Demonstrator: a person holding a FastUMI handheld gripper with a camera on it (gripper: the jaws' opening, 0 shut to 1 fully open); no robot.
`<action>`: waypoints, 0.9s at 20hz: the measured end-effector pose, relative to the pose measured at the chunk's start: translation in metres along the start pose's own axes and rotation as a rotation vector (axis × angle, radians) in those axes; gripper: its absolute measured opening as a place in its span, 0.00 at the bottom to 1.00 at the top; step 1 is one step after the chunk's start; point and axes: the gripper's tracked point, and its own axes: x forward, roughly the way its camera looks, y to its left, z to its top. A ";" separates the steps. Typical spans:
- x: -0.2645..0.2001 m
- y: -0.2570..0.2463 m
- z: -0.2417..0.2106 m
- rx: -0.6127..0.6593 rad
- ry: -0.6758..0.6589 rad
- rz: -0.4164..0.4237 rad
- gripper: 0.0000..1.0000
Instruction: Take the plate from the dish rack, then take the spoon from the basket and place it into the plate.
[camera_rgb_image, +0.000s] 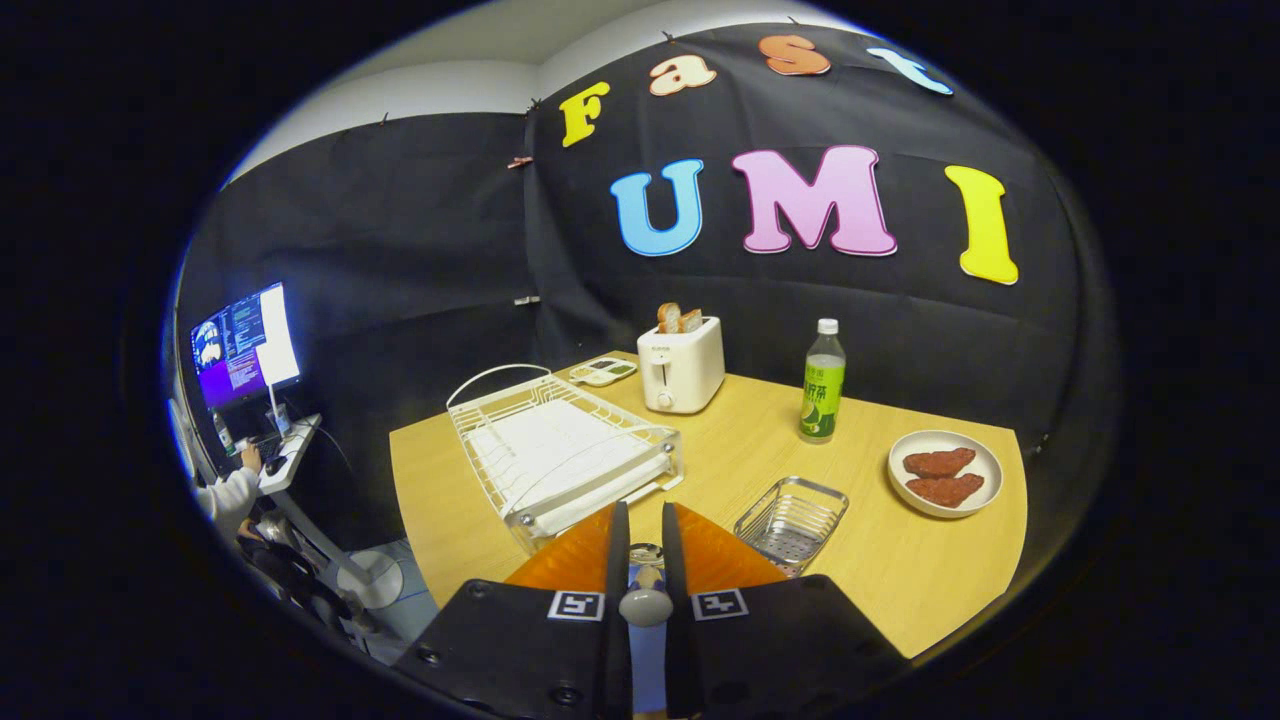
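Note:
My gripper (645, 512) is shut on the spoon (645, 603), whose pale rounded end and metal part show in the narrow gap between the two fingers. Directly under and just ahead of the fingers lies the orange plate (560, 565) on the wooden table, partly hidden by them. The white wire dish rack (560, 450) stands just beyond the plate, to the left, with no dishes in it. The small metal basket (792, 520) sits to the right of the fingertips, beside the plate, and looks empty.
Beyond the rack stand a white toaster (681, 365) with bread in it and a small tray (603, 371). A green bottle (823, 385) and a white plate with two red-brown pieces (944, 473) are on the right. A person sits at a desk with a monitor (245, 345) far left.

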 end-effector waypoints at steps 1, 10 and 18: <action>0.003 0.003 -0.009 -0.008 0.019 0.010 0.17; 0.024 0.021 -0.067 -0.034 0.134 0.040 0.18; 0.019 0.020 -0.076 -0.036 0.165 0.039 0.24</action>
